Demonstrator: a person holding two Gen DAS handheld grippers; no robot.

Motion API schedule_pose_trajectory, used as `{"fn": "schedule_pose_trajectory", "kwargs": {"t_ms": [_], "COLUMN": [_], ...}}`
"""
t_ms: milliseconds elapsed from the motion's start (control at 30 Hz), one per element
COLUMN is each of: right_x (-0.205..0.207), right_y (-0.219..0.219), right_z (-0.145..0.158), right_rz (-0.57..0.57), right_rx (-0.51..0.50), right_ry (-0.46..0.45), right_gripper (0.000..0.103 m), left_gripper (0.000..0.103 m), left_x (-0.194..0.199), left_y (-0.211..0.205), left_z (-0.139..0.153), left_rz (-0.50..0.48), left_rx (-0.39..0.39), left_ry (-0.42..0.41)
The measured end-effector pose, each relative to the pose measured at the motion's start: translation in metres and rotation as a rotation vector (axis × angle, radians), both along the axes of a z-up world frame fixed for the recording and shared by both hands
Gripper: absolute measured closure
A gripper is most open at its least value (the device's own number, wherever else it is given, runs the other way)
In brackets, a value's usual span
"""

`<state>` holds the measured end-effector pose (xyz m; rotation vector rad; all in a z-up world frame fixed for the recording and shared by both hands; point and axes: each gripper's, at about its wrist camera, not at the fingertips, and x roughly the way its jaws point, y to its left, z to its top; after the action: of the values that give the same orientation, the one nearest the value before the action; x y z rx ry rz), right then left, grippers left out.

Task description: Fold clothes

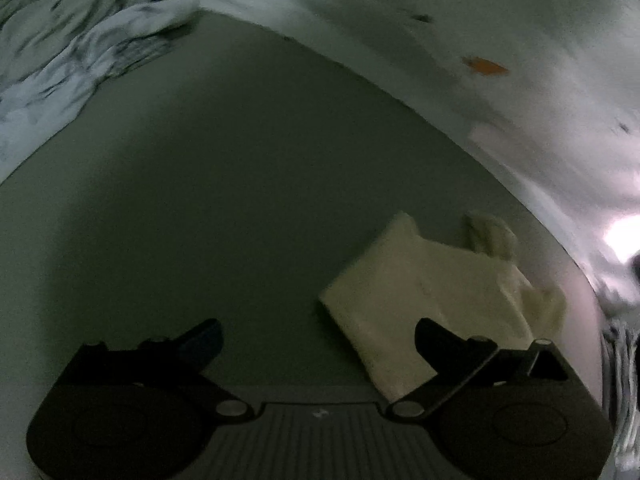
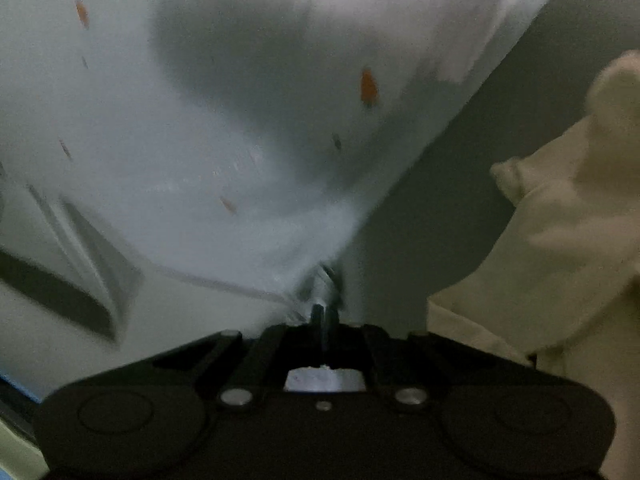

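One cream cloth [image 1: 432, 292] lies folded at lower right of my left view, under my wide-open, empty left gripper [image 1: 318, 344]. My right gripper [image 2: 324, 312] is clamped shut on the white sheet [image 2: 224, 120], unfolded, filling its frame. Only the left view shows the crumpled pile [image 1: 80, 52], upper left, still to fold.

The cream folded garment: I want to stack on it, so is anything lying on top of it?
On the cream folded garment lies only its own bunched fabric at the far edge. One finger of the open left tongs blocks the near corner.
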<state>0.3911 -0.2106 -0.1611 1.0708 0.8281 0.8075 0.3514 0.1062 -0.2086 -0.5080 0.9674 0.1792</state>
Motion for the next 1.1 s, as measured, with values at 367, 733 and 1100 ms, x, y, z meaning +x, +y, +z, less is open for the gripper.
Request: {"fn": "schedule_pose_trajectory", "kwargs": {"t_ms": [367,733,1100], "right_x": [-0.061,-0.014,0.035], "right_y": [-0.022,0.070,0.142], "right_z": [-0.042,-0.054,-0.085], "right_rz": [-0.065,0.125,0.415], "right_rx": [-0.231,-0.590,-0.782], "right_ry": [0.103,-0.104,-0.232], "right_gripper": [0.086,0.072,0.073], "left_gripper": [0.002,0.002,0.002], "left_x": [-0.045,-0.053,0.015], "left_y": [-0.035,-0.005,0.022], "left_z": [-0.009,-0.010,-0.026], "left_rz": [-0.105,-0.059,0.005], "left_rx": [-0.010,-0.033,-0.080], "left_ry": [0.057,0.050,0.081]}}
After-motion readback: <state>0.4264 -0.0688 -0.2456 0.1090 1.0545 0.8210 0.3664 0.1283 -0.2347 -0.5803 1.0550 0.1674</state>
